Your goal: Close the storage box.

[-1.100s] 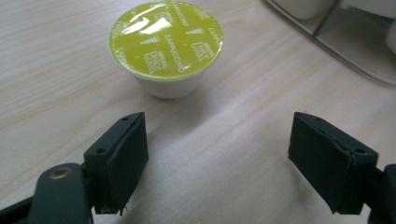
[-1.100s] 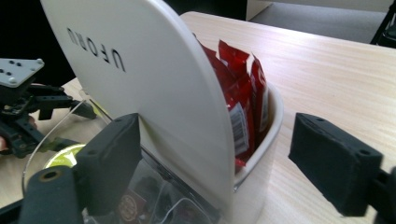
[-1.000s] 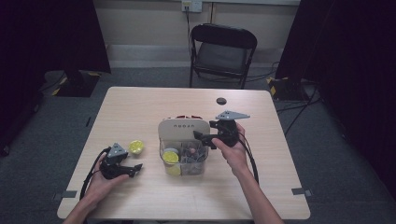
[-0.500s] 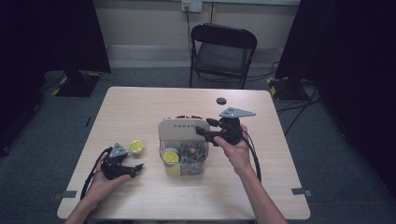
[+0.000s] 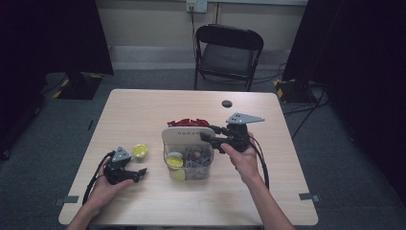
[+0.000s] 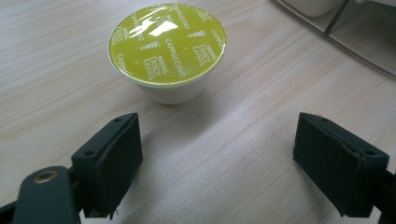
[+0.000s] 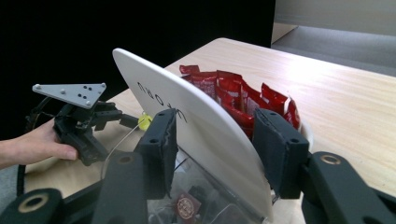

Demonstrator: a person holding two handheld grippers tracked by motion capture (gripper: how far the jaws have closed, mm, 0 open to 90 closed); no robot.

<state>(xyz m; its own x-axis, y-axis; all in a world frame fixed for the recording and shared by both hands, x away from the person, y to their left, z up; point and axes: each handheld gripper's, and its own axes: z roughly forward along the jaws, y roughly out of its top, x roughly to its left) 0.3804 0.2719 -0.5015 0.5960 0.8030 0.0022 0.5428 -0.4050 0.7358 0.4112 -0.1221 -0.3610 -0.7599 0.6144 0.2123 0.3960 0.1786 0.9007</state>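
Observation:
A yellow-lidded cappuccino capsule (image 6: 167, 44) stands on the wooden table (image 5: 143, 110), just ahead of my left gripper (image 6: 217, 140). That gripper is open and holds nothing. In the high view the capsule (image 5: 140, 151) sits up and to the right of the left gripper (image 5: 141, 173). My right gripper (image 7: 215, 126) straddles the white curved panel (image 7: 196, 116) of a clear organizer (image 5: 187, 160). One pad lies on the panel's front face and the other behind it. Red packets (image 7: 238, 93) stand behind the panel.
The organizer holds yellow capsules (image 5: 174, 160) and dark small items (image 5: 196, 155). A small dark round object (image 5: 227, 103) lies near the table's far edge. A black folding chair (image 5: 229, 50) stands beyond the table. The left hand and its gripper (image 7: 77, 123) show past the panel.
The right gripper has edged slightly left onto the white panel. The left gripper and the capsule have stayed put.

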